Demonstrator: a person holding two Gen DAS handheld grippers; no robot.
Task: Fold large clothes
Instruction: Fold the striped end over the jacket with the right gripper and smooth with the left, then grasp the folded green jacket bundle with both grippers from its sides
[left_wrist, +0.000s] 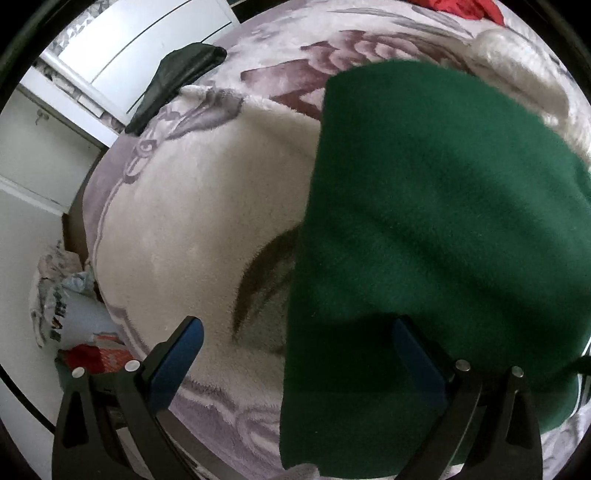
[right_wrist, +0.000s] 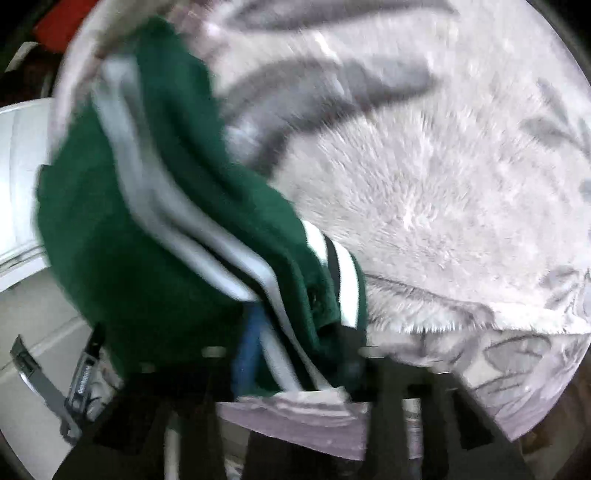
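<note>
My left gripper (left_wrist: 295, 354) hangs wide open, empty, over the green garment (left_wrist: 443, 221) at the plush blanket's (left_wrist: 192, 206) near edge; right gripper (right_wrist: 295, 350) straddles its striped hem (right_wrist: 258, 280), grip uncertain, probably for folding.

Green white-striped garment (left_wrist: 443, 221), draped on blanket (left_wrist: 184, 221)

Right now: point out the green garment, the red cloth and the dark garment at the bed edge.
green garment (left_wrist: 443, 221), left wrist view, on its broad plain face.
red cloth (left_wrist: 465, 9), left wrist view, on its visible lower edge.
dark garment (left_wrist: 177, 77), left wrist view, on its middle.
</note>
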